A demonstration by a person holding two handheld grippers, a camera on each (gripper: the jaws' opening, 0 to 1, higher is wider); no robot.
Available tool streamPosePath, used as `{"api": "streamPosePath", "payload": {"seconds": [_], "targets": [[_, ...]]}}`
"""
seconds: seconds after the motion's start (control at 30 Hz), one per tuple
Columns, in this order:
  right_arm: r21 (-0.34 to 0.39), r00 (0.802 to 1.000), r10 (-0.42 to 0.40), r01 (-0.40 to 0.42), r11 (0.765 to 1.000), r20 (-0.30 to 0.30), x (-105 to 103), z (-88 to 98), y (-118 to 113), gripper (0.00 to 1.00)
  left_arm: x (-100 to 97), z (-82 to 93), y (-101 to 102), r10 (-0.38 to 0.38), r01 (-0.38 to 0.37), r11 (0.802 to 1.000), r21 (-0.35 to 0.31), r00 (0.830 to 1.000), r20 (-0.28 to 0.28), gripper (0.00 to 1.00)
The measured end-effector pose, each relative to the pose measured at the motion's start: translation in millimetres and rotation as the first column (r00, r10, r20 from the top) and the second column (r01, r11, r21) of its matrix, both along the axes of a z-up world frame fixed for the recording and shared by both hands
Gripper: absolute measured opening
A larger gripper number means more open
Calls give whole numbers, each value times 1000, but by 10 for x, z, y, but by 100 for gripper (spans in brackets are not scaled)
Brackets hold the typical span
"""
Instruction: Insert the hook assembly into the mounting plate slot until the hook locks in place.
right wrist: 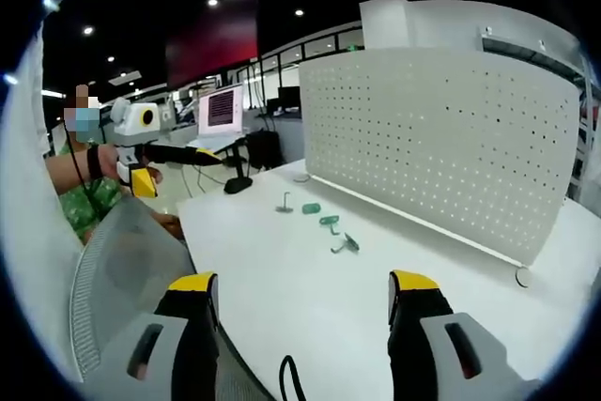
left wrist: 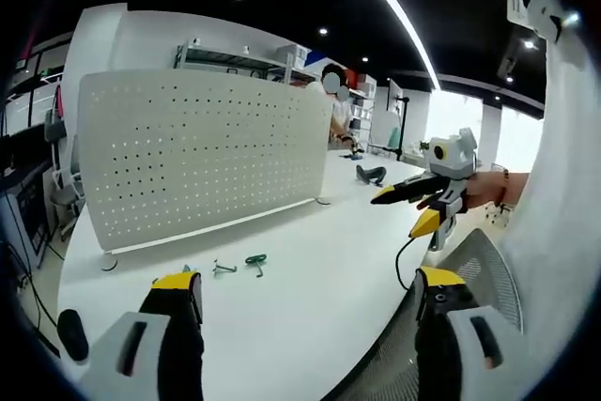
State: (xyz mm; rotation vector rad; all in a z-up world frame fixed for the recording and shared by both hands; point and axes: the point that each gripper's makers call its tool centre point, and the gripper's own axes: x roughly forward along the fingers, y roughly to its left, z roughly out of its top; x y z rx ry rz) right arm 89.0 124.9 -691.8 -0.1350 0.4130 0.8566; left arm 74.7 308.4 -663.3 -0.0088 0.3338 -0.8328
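No legible text, labels, brands or numbers in either view. Monitor [right wrist: 222, 108] at the far end of the table shows a lit screen with a dark patterned block; content too small to read. Red wall panel [right wrist: 214, 39] above it carries no readable marks. Pegboard [left wrist: 197, 152] is plain white with rows of holes, no markings. Shelf boxes [left wrist: 299, 55] behind the pegboard are too small and blurred to make out any print.
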Motion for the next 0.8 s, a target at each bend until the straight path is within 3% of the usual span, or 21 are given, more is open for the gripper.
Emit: {"api": "streamPosePath", "payload": {"seconds": [0.8], "targets": [[-24, 1000, 26, -26, 999, -5, 39, -26, 71, 68, 10, -29, -76, -15, 15, 1000, -25, 1000, -7, 95]]}}
